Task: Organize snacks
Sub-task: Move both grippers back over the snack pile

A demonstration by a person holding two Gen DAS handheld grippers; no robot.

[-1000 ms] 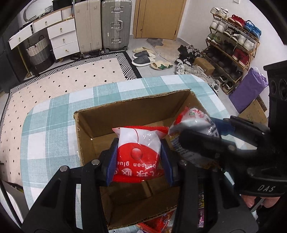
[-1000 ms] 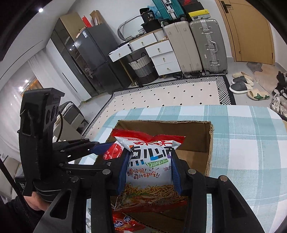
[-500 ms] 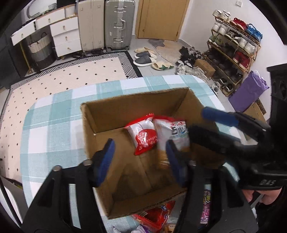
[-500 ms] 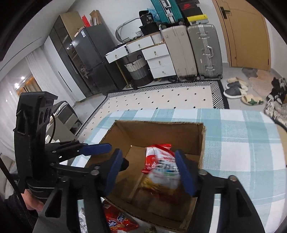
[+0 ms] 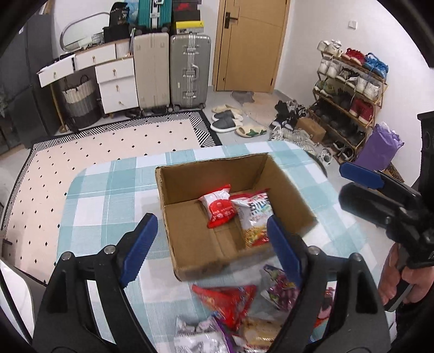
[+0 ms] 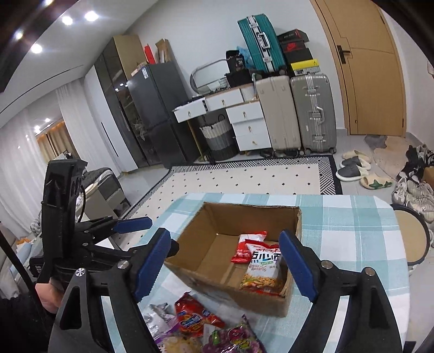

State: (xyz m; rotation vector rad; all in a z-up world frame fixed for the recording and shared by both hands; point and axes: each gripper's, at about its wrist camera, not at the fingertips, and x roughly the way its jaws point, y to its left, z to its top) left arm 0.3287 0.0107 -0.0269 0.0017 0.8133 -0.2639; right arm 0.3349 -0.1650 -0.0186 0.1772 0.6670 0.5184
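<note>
Brown open-topped cardboard box: holds small red-and-white snack packet beside white noodle-snack bag.
Left hand-held gripper: released, empty.
Right hand-held gripper: released, empty.

Bright, even indoor light from ceiling spots; fisheye-warped edges, near snack packets blurred.

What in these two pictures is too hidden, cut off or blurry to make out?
- Snack pile, left view: blurred, cut by the bottom edge, partly behind the left gripper; no count or brands.
- Same pile, right view: cut by the bottom edge, partly behind the right gripper.
- Noodle bag, right view: lower end hidden by the box wall.
- Red packet print: too small.
</note>
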